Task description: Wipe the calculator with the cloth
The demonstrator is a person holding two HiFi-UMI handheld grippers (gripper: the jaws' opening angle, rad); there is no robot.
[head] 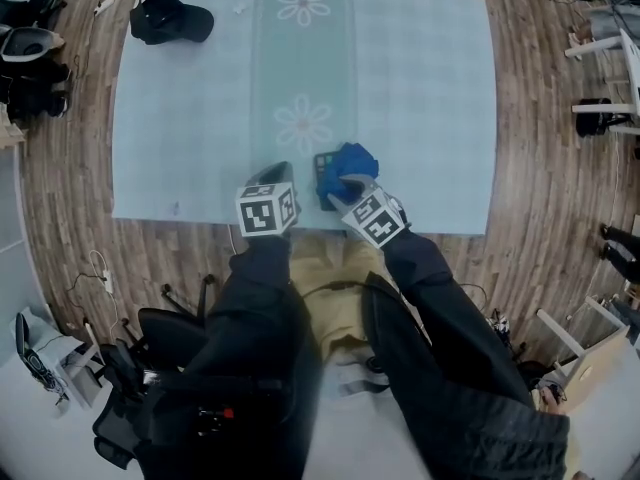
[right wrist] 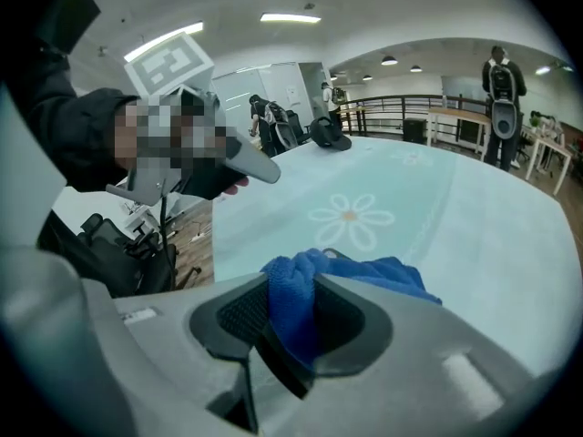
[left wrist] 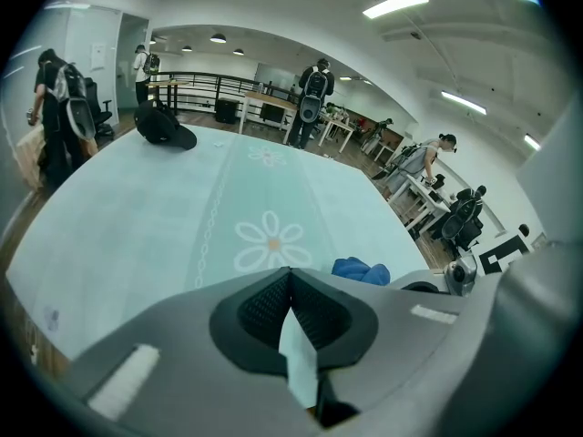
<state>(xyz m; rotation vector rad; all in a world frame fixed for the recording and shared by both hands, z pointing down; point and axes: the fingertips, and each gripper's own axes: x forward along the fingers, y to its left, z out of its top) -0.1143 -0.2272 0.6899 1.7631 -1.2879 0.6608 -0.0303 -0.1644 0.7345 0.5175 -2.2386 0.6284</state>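
Observation:
A dark calculator (head: 323,175) lies near the table's front edge, partly covered by a bunched blue cloth (head: 353,162). My right gripper (head: 343,194) is shut on that cloth (right wrist: 293,312), and its jaws pinch a fold of it. Only a thin dark edge of the calculator (right wrist: 336,255) peeks out past the cloth. My left gripper (head: 276,175) hovers just left of the calculator, jaws shut with nothing between them (left wrist: 290,277). From the left gripper view the cloth (left wrist: 362,269) shows to the right, beside the right gripper (left wrist: 463,275).
The table carries a pale blue tablecloth (head: 190,118) with a daisy-patterned runner (head: 303,123). A black cap (head: 170,18) lies at the far left corner. Wooden floor, desks, chairs and several people surround the table.

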